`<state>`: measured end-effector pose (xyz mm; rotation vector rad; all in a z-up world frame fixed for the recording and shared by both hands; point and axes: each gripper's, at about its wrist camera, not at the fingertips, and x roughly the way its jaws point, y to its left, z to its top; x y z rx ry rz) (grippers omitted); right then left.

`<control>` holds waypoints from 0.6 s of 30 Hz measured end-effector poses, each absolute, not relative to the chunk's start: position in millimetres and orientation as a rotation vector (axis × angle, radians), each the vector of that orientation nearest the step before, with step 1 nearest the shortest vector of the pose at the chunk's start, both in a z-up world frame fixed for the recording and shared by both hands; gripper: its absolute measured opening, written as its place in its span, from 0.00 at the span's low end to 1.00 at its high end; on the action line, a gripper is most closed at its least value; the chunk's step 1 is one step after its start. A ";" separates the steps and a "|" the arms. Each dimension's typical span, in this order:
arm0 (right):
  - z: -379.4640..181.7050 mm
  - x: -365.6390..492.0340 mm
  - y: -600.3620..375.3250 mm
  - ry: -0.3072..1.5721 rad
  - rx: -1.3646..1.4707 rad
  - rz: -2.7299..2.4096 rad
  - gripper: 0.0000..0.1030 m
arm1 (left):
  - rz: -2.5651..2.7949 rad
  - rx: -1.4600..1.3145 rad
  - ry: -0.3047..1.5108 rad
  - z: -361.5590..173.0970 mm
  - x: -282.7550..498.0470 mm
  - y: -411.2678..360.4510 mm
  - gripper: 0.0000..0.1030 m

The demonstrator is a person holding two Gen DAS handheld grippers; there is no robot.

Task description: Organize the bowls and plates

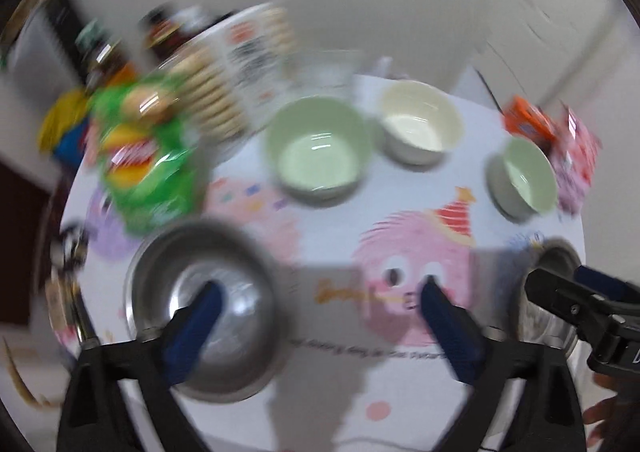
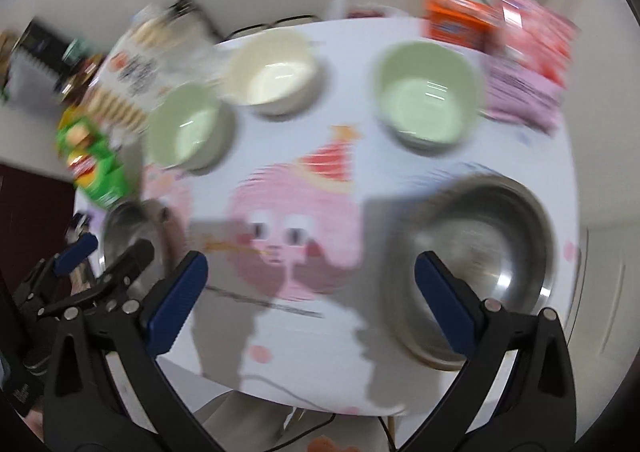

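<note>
Both views are motion-blurred. On a round table with a cartoon cloth stand several bowls: a green bowl (image 1: 318,150) (image 2: 188,132), a cream bowl (image 1: 420,128) (image 2: 276,72), a second green bowl (image 1: 524,178) (image 2: 426,92), a steel bowl (image 1: 204,308) (image 2: 132,228) at the front left and another steel bowl (image 2: 472,260) (image 1: 548,292) at the front right. My left gripper (image 1: 320,294) is open and empty, its left finger over the left steel bowl. My right gripper (image 2: 310,264) is open and empty, its right finger over the right steel bowl.
Snack packets crowd the left: a green bag (image 1: 148,164) (image 2: 96,160) and a biscuit pack (image 1: 224,84) (image 2: 128,84). An orange box (image 1: 528,122) (image 2: 456,24) and pink packets (image 1: 576,156) (image 2: 528,64) sit at the right. The table's front edge (image 2: 280,396) is near.
</note>
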<state>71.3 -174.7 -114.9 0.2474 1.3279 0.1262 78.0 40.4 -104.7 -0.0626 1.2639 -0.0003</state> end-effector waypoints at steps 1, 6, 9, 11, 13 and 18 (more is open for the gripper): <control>-114.8 74.8 -154.0 1.332 0.221 0.158 1.00 | 0.037 -0.085 1.261 -104.7 74.9 57.0 1.00; -117.1 80.0 -85.9 1.355 0.141 0.264 1.00 | 0.178 -0.171 1.235 -105.9 58.3 123.3 1.00; -119.8 78.9 -54.9 1.363 0.101 0.305 1.00 | 0.198 -0.237 1.169 -103.2 45.2 150.2 1.00; -123.1 79.0 -40.7 1.372 0.082 0.320 1.00 | 0.231 -0.230 1.149 -102.6 39.8 160.1 1.00; -128.6 79.7 -30.3 1.384 0.072 0.331 1.00 | 0.251 -0.235 1.161 -107.2 39.9 169.9 1.00; -143.7 82.0 -19.1 1.419 0.079 0.328 1.00 | 0.263 -0.232 1.232 -127.6 36.8 185.3 1.00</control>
